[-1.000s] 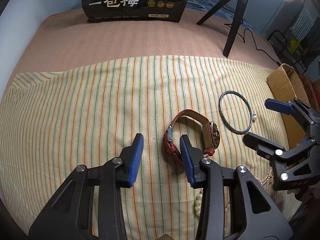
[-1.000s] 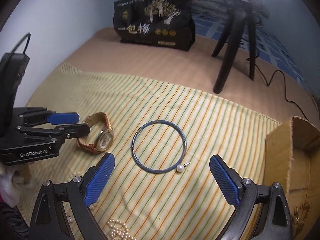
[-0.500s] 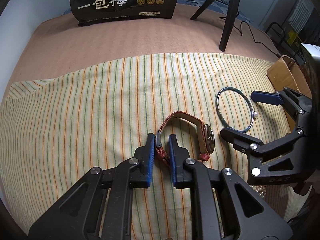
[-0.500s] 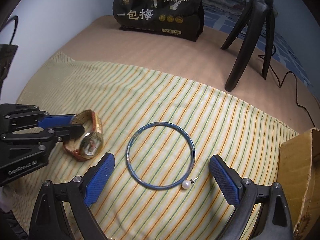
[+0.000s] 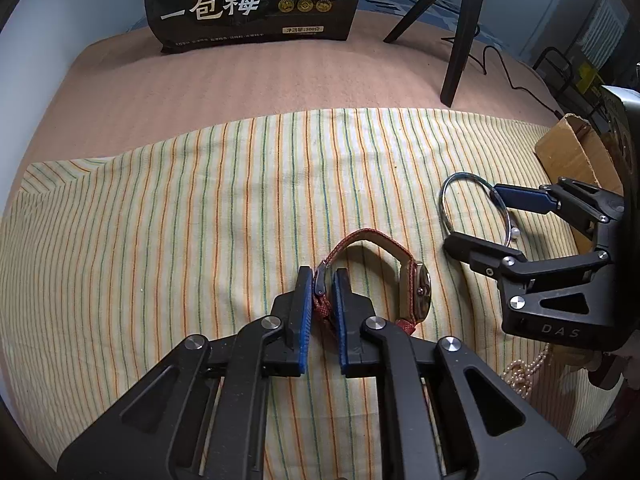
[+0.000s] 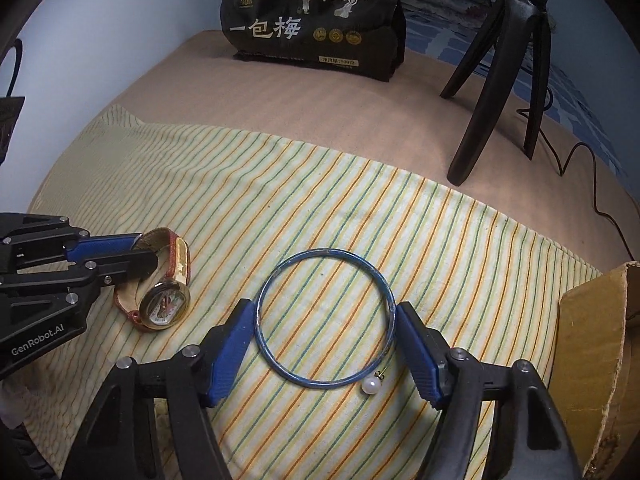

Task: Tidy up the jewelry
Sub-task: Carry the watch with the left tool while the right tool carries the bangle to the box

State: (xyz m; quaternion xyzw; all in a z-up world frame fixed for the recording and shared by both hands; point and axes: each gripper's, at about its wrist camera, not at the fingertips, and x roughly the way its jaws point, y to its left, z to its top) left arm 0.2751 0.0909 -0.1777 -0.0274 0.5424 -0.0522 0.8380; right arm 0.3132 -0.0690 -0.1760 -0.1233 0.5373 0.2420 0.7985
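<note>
Striped cloth [image 5: 160,240] spread over a tan bed [image 5: 240,80], black bag [image 6: 316,20] and tripod [image 6: 500,80] behind, watch [image 5: 412,284] strap clenched by left gripper [image 5: 322,280], bangle [image 6: 324,316] spanned, seemingly squeezed, by right gripper [image 6: 324,316], cardboard box [image 6: 592,360] cut off.

The left gripper [image 5: 321,280] reaches forward low over the surface, its blue-padded fingers [image 5: 304,300] drawn close together and pinching what lies between them. The right gripper [image 6: 325,344] sits to its right, angled inward toward it, also held low; its blue pads [image 6: 230,344] are spread wide, each pressing the outer edge of what lies between them. Seen from the left wrist camera, the right gripper's fingers point leftward, one above the other
</note>
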